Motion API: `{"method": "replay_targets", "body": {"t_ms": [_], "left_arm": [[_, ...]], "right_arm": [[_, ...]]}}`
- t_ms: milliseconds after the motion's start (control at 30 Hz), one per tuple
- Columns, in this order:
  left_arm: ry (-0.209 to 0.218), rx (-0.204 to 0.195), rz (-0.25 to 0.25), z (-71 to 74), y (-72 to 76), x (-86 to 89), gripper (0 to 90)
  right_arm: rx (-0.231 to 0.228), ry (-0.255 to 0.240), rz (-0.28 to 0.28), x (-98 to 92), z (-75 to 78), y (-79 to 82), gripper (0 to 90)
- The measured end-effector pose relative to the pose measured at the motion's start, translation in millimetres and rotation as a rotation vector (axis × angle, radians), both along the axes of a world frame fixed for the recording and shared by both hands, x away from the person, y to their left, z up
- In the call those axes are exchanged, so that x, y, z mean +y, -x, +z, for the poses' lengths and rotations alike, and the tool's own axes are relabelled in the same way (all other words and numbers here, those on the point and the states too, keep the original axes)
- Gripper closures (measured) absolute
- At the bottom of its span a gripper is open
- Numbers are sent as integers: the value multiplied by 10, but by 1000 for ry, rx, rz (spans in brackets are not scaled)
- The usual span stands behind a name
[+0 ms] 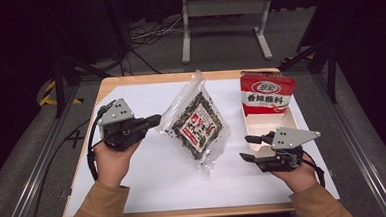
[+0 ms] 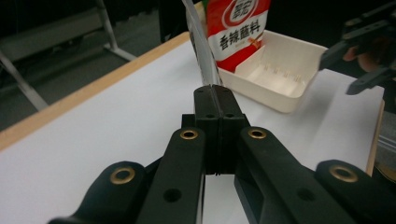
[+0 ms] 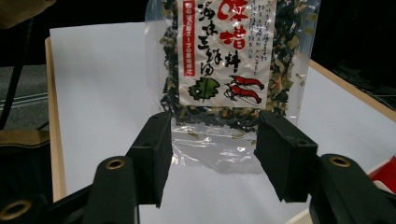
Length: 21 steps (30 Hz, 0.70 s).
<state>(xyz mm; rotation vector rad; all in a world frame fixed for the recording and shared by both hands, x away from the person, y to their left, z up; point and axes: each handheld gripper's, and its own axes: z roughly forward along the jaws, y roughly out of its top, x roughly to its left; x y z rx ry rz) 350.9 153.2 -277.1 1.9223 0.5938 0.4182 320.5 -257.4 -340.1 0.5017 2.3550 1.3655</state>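
White table (image 1: 135,191), left hand-held gripper (image 1: 153,121) clamps the seaweed bag's (image 1: 196,124) nine-o'clock edge aloft; right hand-held gripper (image 1: 247,148), jaws apart, should next close on its lower corner.

left gripper (image 1: 154,121): jaws pinch edge of seaweed bag (image 1: 196,123), bag lifted off surface (image 1: 150,186), hanging right of jaws. beyond left jaws: tray (image 2: 280,74) on surface, sauce packet (image 2: 237,28) standing in tray's far end. right gripper (image 1: 247,148): jaws apart, bag's lower edge just ahead between them, untouched; tray just behind these jaws.
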Motion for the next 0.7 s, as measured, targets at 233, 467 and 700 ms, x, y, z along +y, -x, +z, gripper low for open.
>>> {"method": "replay_targets", "body": {"t_ms": [233, 467, 700], "left_arm": [[2, -93, -32, 139, 217, -57, 900], [0, -148, -66, 213, 345, -69, 900], [11, -159, -74, 224, 392, -65, 900]], "right_arm": [[-10, -2, -7, 80, 123, -125, 417], [-50, -23, -22, 204, 294, -276, 380], [-31, -29, 59, 351, 392, -339, 416]]}}
